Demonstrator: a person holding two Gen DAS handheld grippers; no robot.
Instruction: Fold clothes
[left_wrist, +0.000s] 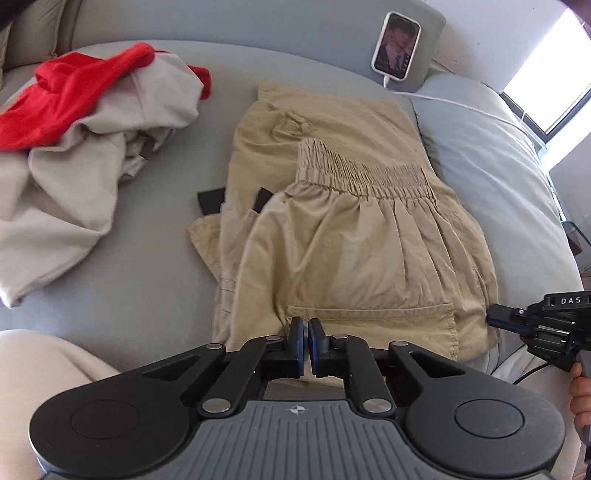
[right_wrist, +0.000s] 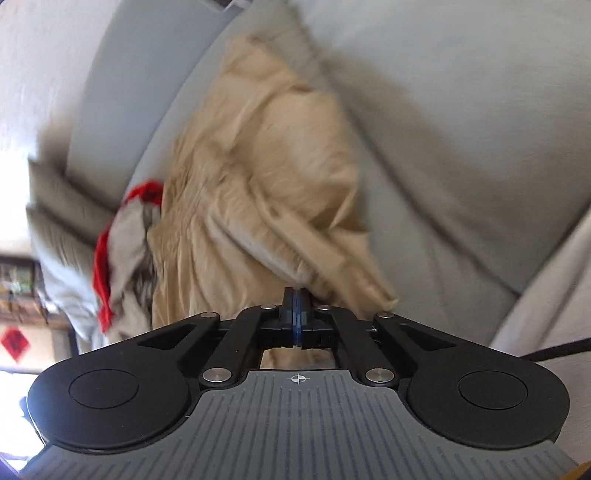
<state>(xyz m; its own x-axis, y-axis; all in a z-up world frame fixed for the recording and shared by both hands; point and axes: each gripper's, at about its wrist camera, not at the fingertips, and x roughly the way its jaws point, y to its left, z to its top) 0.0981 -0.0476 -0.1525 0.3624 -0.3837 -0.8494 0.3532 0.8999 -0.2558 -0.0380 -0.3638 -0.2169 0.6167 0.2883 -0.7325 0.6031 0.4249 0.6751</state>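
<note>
Tan trousers (left_wrist: 351, 240) lie folded on the grey-blue bed (left_wrist: 147, 266), elastic waistband on top and a back pocket toward me. My left gripper (left_wrist: 307, 328) hovers at their near edge; its blue pads stand a narrow slit apart and I see no cloth between them. My right gripper (left_wrist: 493, 318) comes in from the right, its tips at the trousers' near right corner. In the blurred right wrist view the right gripper (right_wrist: 295, 295) is shut, and a ridge of the tan trousers (right_wrist: 266, 184) runs up to its tips. Blur hides whether cloth is pinched.
A heap of red and light grey clothes (left_wrist: 92, 122) lies at the left, also the heap (right_wrist: 122, 240). A phone (left_wrist: 397, 46) on a white cable leans on a cushion at the back. A pale pillow (left_wrist: 491, 155) lies right. A person's knee (left_wrist: 37, 387) is near left.
</note>
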